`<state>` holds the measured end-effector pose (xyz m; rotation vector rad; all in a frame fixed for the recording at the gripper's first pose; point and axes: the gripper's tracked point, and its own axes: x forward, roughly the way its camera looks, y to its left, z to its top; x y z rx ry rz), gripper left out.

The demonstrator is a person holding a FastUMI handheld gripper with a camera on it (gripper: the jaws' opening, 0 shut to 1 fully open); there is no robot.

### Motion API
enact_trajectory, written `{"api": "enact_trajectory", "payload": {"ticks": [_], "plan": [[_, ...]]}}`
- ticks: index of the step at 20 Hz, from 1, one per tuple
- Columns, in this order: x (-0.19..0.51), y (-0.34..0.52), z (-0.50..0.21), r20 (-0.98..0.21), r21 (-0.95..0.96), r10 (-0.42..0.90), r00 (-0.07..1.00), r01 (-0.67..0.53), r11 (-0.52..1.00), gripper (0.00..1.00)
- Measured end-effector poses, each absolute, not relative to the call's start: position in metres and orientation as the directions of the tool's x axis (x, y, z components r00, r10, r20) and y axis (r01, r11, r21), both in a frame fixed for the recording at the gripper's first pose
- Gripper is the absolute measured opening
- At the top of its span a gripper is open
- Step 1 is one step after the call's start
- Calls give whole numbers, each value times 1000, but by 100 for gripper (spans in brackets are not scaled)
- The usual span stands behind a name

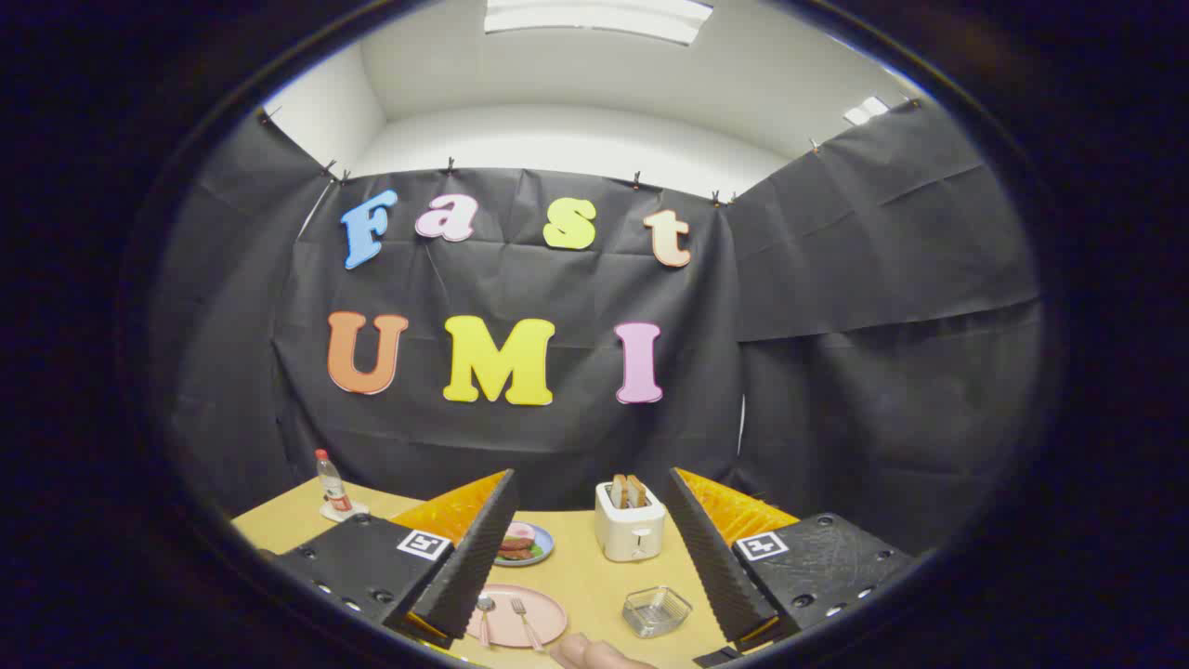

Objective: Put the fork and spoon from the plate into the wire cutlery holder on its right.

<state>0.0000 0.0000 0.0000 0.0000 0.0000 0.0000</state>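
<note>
A pink plate [548, 613] lies on the wooden table between my fingers, close to the left one. On it rest a spoon [484, 617] and a fork [525, 621], both with pink handles, side by side. To the plate's right stands the wire cutlery holder [657, 610], nothing visible inside. My gripper [593, 492] hovers high above the table, open, with nothing between its fingers.
A white toaster [630, 525] with bread slices stands beyond the holder. A small blue plate with food [523, 544] sits beyond the pink plate. A bottle [331, 483] stands on a coaster at the table's far left. A person's hand [594, 653] rests at the near edge.
</note>
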Motion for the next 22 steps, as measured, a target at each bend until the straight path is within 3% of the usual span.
{"api": "enact_trajectory", "payload": {"ticks": [10,18,22], "plan": [[37,-38,-23,-73,-25,57,996,-59,998,95],[63,-12,-76,-204,-40,134,970,-145,989,95],[72,-3,-92,-213,-72,147,966,-166,984,96]]}}
